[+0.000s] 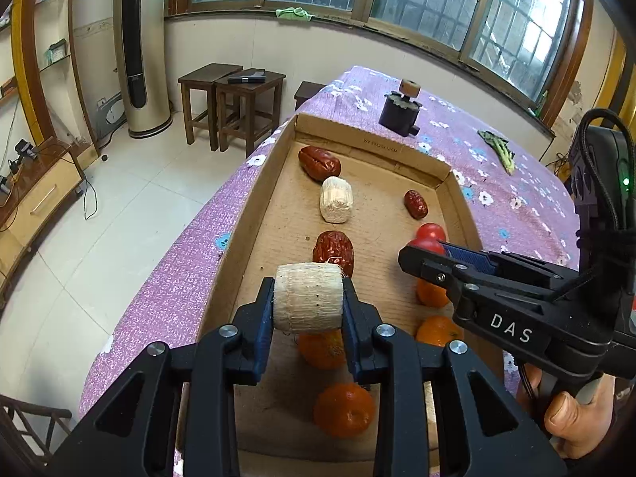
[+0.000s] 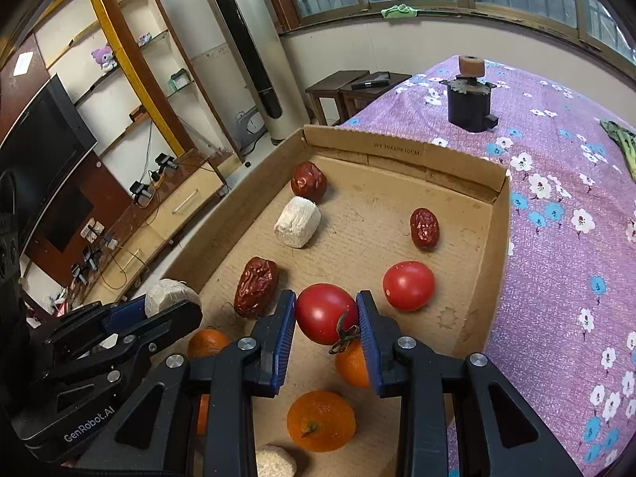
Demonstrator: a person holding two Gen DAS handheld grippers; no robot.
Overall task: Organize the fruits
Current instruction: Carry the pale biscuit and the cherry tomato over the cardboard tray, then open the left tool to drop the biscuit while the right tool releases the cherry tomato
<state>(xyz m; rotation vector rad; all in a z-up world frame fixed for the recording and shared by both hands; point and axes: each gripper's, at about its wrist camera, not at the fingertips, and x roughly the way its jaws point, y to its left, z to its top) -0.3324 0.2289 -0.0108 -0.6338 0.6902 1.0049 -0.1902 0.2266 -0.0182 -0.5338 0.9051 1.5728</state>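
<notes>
Cardboard tray (image 2: 401, 151) on the purple flowered tablecloth (image 2: 556, 214) takes up most of both views, and every fruit in play sits in it or hangs just above it. Largest among the contents are the oranges (image 2: 321, 420), grouped at the near end; they look firm-skinned and fairly heavy, best taken across the middle. Next comes the pale cylinder (image 1: 308, 298), a fibrous, cob-like piece that the left gripper (image 1: 308, 302) has clamped across its curved sides, lifted over the near half of the tray; it seems light and stiff, with a rough surface that should not slip. A second pale piece (image 2: 297, 222) lies farther back beside a red date (image 2: 309, 181). The tomato (image 2: 322, 318) is pinched between the pads of the right gripper (image 2: 326, 328), gripped at its widest part with the stem hanging toward the camera; it is smooth, soft and easily bruised, so I judge a light squeeze on the equator is the safe hold. Another tomato (image 2: 408, 285) rests on the tray floor just to its right. Smallest are the wrinkled dates, one (image 2: 256, 287) near the left wall and one (image 2: 424, 228) toward the far right corner: light, leathery, and best grasped across their short width.
</notes>
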